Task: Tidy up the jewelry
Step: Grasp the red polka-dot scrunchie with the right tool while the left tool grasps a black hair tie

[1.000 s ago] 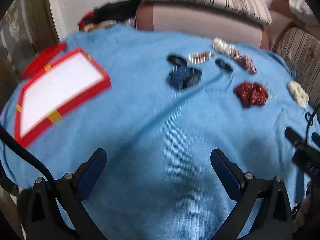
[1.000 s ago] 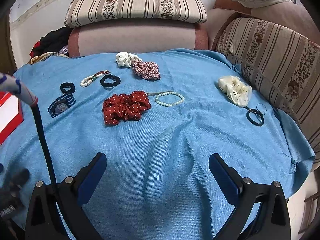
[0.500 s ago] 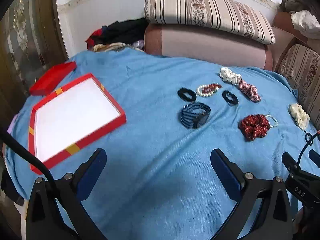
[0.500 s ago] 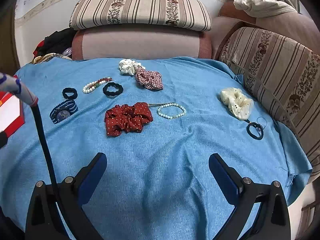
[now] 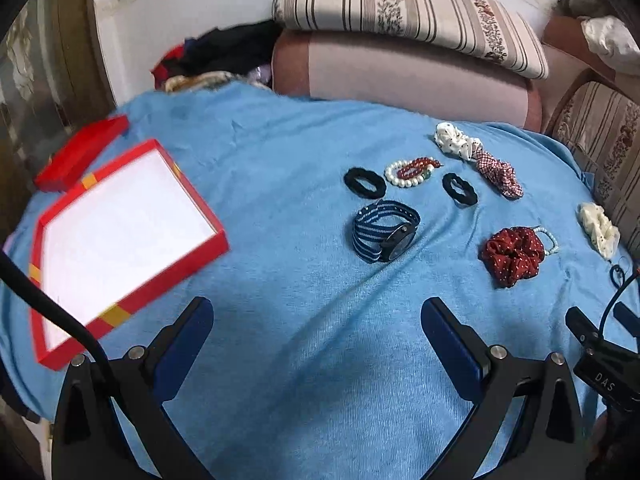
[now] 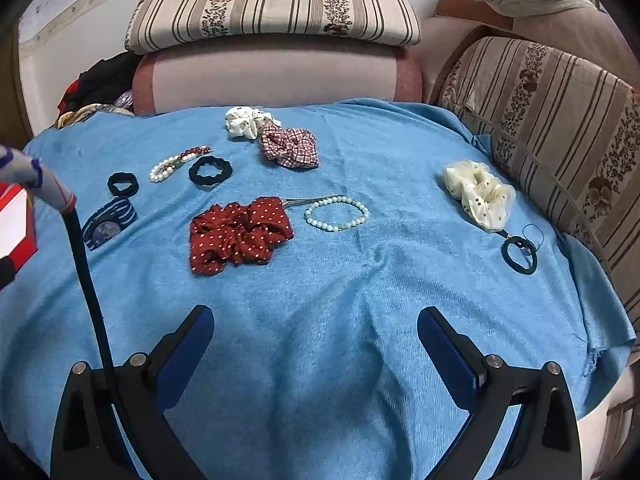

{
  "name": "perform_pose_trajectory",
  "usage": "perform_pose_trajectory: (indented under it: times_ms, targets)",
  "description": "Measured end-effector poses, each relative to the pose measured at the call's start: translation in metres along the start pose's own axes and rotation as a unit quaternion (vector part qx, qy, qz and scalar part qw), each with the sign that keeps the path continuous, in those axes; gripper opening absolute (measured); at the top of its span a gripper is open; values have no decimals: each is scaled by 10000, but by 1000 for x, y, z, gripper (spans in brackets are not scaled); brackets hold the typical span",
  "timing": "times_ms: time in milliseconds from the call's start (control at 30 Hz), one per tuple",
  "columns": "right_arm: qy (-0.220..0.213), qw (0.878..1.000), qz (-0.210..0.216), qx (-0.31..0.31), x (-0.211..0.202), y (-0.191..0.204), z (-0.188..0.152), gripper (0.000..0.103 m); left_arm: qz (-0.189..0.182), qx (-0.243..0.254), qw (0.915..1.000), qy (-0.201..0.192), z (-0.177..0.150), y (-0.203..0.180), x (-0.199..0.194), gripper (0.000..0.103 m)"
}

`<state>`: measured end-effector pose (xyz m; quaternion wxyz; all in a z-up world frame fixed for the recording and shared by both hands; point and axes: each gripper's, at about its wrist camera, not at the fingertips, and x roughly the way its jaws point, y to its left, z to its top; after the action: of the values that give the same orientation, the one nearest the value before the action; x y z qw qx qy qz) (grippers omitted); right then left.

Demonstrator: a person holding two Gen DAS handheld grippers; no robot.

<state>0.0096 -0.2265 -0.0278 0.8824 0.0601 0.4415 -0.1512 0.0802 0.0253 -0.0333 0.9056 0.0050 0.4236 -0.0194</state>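
Observation:
An open red box (image 5: 120, 236) with a white inside lies at the left on the blue cloth (image 5: 304, 320), its red lid (image 5: 80, 152) behind it. A blue striped watch (image 5: 386, 236), a pearl-and-red bead bracelet (image 5: 412, 168), two black hair ties (image 5: 365, 183) and a red dotted scrunchie (image 5: 514, 256) lie ahead. A pale bead bracelet (image 6: 336, 213) lies right of the red scrunchie (image 6: 240, 234). My left gripper (image 5: 316, 332) and right gripper (image 6: 314, 332) are open and empty, short of all items.
A white scrunchie (image 6: 244, 122), a checked scrunchie (image 6: 290, 146), a cream scrunchie (image 6: 480, 194) and a black tie with a charm (image 6: 520, 254) lie on the cloth. Striped sofa cushions (image 6: 276, 8) stand behind and right. The cloth's edge drops at the right (image 6: 600, 344).
The left wrist view has risen and steadied, so the box and jewelry sit lower and nearer. The right wrist view has tilted down slightly. Both grippers stay open.

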Motion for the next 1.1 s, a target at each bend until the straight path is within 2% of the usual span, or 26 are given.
perform_pose_trajectory:
  times_ms: [100,167,267,333,400,467,567,733,933,1100]
  targets:
    - [65,9999,135,12,8,-2,3,99,-129,-20,9998,152,4,1,12,102]
    - [99,9996,251,20,12,-3,5,97,-236,23,9996,176,6,0,16,98]
    - [83,9990,444,31,16,-5,8,95,-437,217,9985,238,9,-6,22,85]
    - [64,9984,560,85,18,-8,11,94,-599,324,9971,338,11,-12,27,73]
    - [68,9978,647,123,21,-10,14,92,-848,395,9946,441,14,-18,34,68]
    - [70,9973,724,114,24,-11,17,89,-1037,394,9926,502,19,-22,38,67]
    - [111,9956,915,146,28,-12,23,86,-1110,417,9920,426,26,-26,43,67]
    - [254,9872,1535,335,39,-5,32,85,-1197,321,9909,523,40,-21,62,67]
    - [280,9839,1706,449,53,1,42,85,-1320,207,9889,644,67,-14,79,67]
    - [408,9804,1821,635,65,0,43,85,-1570,418,9846,648,95,-36,93,67]
